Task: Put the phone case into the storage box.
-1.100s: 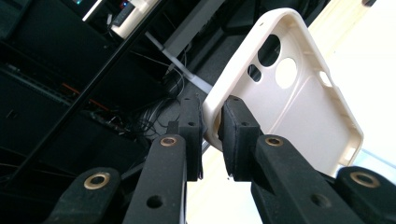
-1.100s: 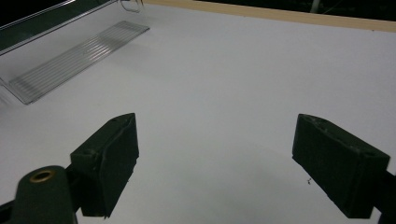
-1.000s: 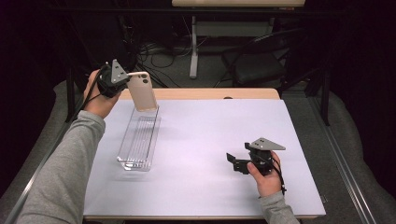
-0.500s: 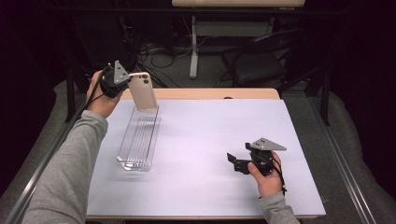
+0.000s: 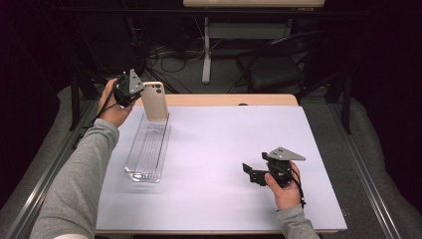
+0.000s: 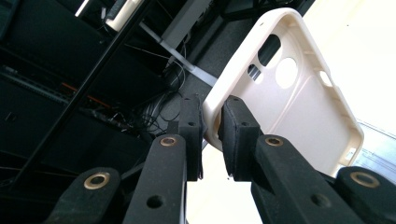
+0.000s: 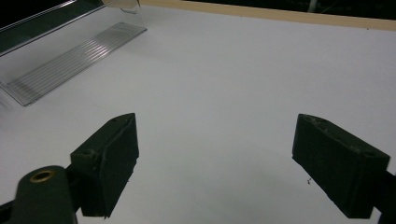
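A cream phone case hangs upright over the far end of a clear plastic tray on the white table top. My left gripper is shut on the case's edge; in the left gripper view the pads pinch the rim of the phone case, whose hollow inside and camera cut-outs face the camera. My right gripper rests low near the table's front right, open, with nothing between its fingers. The clear tray lies far off to its upper left.
The white sheet covers most of the table; a wooden edge shows at the back. Dark cables and a stand leg lie on the floor beyond. Metal rails run along both sides of the table.
My left hand has lowered the phone case slightly toward the tray's far end. The right gripper has not moved.
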Demonstrator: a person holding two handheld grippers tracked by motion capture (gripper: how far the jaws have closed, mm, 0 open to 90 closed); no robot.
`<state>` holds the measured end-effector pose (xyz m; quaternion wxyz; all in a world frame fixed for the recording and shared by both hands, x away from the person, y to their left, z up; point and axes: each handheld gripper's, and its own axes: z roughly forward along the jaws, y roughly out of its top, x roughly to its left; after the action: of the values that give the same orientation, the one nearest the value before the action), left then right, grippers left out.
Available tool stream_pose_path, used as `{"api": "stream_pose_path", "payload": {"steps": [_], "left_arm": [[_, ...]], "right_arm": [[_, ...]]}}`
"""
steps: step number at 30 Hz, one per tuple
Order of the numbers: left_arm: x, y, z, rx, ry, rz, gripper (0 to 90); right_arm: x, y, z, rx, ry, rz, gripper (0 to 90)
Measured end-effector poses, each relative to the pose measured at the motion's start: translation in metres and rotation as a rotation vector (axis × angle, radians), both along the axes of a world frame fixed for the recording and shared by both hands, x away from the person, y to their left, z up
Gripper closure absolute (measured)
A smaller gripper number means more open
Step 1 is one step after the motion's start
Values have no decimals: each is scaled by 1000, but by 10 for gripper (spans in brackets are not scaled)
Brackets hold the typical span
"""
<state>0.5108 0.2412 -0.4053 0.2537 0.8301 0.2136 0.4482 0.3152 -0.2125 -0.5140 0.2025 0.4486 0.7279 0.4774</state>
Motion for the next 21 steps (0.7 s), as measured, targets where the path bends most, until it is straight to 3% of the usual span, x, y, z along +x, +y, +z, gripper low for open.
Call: {"api": "stream_pose_path", "payload": {"steps": [13, 15, 21], "left_arm": [[-1, 8, -24, -6, -3, 13, 794], [-1, 7, -25, 7, -12, 11, 794], [-2, 7, -27, -7, -29, 4, 794]], "right_arm": [[1, 1, -1, -11, 9, 6, 139], [1, 2, -2, -10, 9, 7, 139], [1, 2, -3, -13, 14, 9, 139]]}}
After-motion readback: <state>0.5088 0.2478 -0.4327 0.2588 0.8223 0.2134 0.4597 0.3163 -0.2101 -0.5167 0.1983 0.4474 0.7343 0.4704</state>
